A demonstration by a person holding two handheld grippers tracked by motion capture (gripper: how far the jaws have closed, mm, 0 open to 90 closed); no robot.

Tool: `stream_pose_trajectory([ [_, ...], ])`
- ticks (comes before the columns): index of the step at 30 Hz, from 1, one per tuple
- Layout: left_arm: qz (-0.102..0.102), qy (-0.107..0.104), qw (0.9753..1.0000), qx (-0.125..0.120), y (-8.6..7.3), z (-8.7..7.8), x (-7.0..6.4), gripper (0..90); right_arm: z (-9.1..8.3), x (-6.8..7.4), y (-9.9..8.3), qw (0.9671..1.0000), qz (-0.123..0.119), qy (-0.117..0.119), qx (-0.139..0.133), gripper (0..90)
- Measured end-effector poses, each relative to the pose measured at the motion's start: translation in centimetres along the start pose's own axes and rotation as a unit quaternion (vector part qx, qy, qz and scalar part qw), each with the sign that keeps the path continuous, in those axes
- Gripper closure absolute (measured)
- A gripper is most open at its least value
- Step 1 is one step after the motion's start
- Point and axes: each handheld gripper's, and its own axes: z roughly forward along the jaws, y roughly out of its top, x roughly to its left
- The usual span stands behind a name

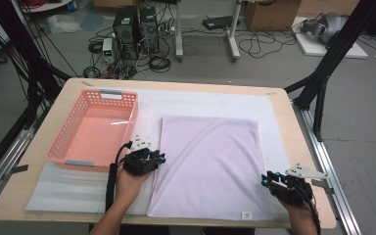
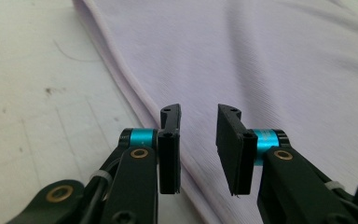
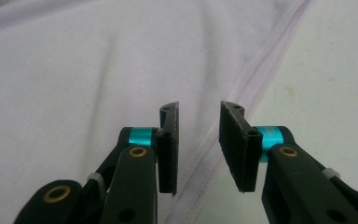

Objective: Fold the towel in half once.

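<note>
The lilac towel point(image 1: 208, 166) lies flat on the white mat point(image 1: 274, 112), beside the pink basket point(image 1: 94, 128). The left gripper point(image 2: 199, 122) has its jaws parted and holding nothing, the towel's left hem just ahead between them. The right gripper point(image 3: 198, 122) is likewise parted, straddling the right hem. Both look lined up to pinch the edges together, likely for folding.
</note>
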Motion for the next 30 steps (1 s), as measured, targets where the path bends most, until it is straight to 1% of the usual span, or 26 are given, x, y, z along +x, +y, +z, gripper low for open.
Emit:
stream_pose_trajectory([
  [1, -0.002, -0.001, 1.0000, -0.002, 0.0, 0.4, 0.1, 69.0, 0.2, -0.2, 0.1, 1.0000, 0.003, -0.001, 0.001, 67.6],
  [2, -0.002, 0.000, 1.0000, 0.002, -0.1, 0.8, 0.2, 68.7, 0.4, -0.5, 0.3, 1.0000, 0.004, -0.001, 0.002, 67.6],
  [4, 0.009, 0.006, 0.9997, 0.020, -0.4, 1.5, 0.2, 67.8, 0.9, -1.1, 0.5, 1.0000, 0.007, -0.004, 0.002, 67.6],
  [5, 0.007, 0.010, 0.9998, 0.017, -0.3, 1.5, 0.2, 69.2, 1.2, -1.3, 0.6, 0.9999, 0.010, -0.003, 0.001, 67.7],
  [6, 0.013, 0.016, 0.9997, 0.014, -0.3, 1.5, 0.2, 73.9, 1.4, -1.6, 0.8, 0.9999, 0.011, -0.003, 0.003, 67.7],
  [7, 0.026, 0.028, 0.9991, 0.018, -0.3, 1.4, 0.2, 82.4, 1.6, -1.8, 0.9, 0.9999, 0.013, -0.003, 0.006, 67.7],
  [8, 0.035, 0.037, 0.9985, 0.019, -0.3, 1.4, 0.1, 85.1, 1.9, -2.0, 1.1, 0.9999, 0.014, -0.001, 0.004, 67.6],
  [9, 0.042, 0.053, 0.9975, 0.020, -0.3, 1.3, -0.1, 86.2, 2.1, -2.1, 1.2, 0.9999, 0.013, -0.002, 0.004, 67.6],
  [10, 0.050, 0.075, 0.9958, 0.018, -0.3, 1.2, -0.2, 86.6, 2.3, -2.3, 1.4, 0.9999, 0.012, -0.001, 0.003, 67.6],
  [11, 0.060, 0.086, 0.9943, 0.020, -0.3, 1.1, -0.1, 86.6, 2.5, -2.4, 1.6, 0.9999, 0.010, -0.002, 0.003, 67.7],
  [12, 0.055, 0.087, 0.9945, 0.019, -0.3, 1.1, 0.1, 86.6, 2.7, -2.5, 1.7, 0.9999, 0.013, -0.002, 0.001, 67.6],
  [14, 0.050, 0.072, 0.9961, 0.013, -0.4, 1.0, 0.2, 83.9, 3.0, -2.8, 1.9, 0.9999, 0.013, -0.004, 0.000, 67.2],
  [15, 0.049, 0.067, 0.9965, 0.013, -0.5, 1.0, 0.2, 77.9, 3.2, -2.9, 2.0, 0.9999, 0.015, -0.005, 0.000, 67.0],
  [16, 0.049, 0.057, 0.9971, 0.015, -0.5, 1.1, 0.3, 69.9, 3.4, -3.0, 2.0, 0.9999, 0.015, -0.008, 0.001, 66.9],
  [17, 0.047, 0.054, 0.9973, 0.013, -0.5, 1.0, 0.4, 64.5, 3.6, -3.1, 2.1, 0.9998, 0.016, -0.009, 0.002, 66.9],
  [18, 0.040, 0.051, 0.9979, 0.011, -0.5, 1.0, 0.4, 60.3, 3.8, -3.1, 2.1, 0.9997, 0.019, -0.011, 0.004, 67.0],
  [19, 0.031, 0.045, 0.9984, 0.012, -0.5, 1.0, 0.5, 58.6, 4.1, -3.2, 2.2, 0.9998, 0.017, -0.012, 0.006, 67.4],
  [21, 0.028, 0.045, 0.9985, 0.012, -0.5, 1.0, 0.6, 56.1, 4.7, -3.1, 2.4, 0.9997, 0.020, -0.008, 0.011, 69.2],
  [22, 0.028, 0.043, 0.9986, 0.011, -0.6, 0.9, 0.6, 54.7, 5.0, -2.8, 2.6, 0.9997, 0.017, -0.008, 0.016, 70.1],
  [23, 0.026, 0.042, 0.9988, 0.008, -0.6, 0.9, 0.5, 54.6, 5.4, -2.6, 2.6, 0.9996, 0.010, -0.012, 0.025, 70.3],
  [25, 0.026, 0.038, 0.9989, 0.009, -0.7, 0.8, 0.5, 54.2, 6.2, -2.3, 2.6, 0.9986, 0.004, -0.023, 0.048, 72.0],
  [26, 0.027, 0.037, 0.9989, 0.008, -0.7, 0.7, 0.5, 54.2, 6.3, -2.4, 2.5, 0.9987, 0.010, -0.023, 0.044, 74.8],
  [27, 0.024, 0.035, 0.9991, 0.008, -0.7, 0.7, 0.5, 54.1, 6.2, -2.5, 2.5, 0.9986, 0.020, -0.019, 0.045, 84.4],
  [28, 0.022, 0.035, 0.9991, 0.006, -0.7, 0.7, 0.5, 53.8, 6.0, -2.6, 2.6, 0.9986, 0.017, -0.021, 0.047, 86.4],
  [30, 0.016, 0.029, 0.9994, 0.007, -0.7, 0.6, 0.6, 53.5, 5.6, -2.5, 2.7, 0.9971, -0.009, -0.051, 0.056, 87.3],
])
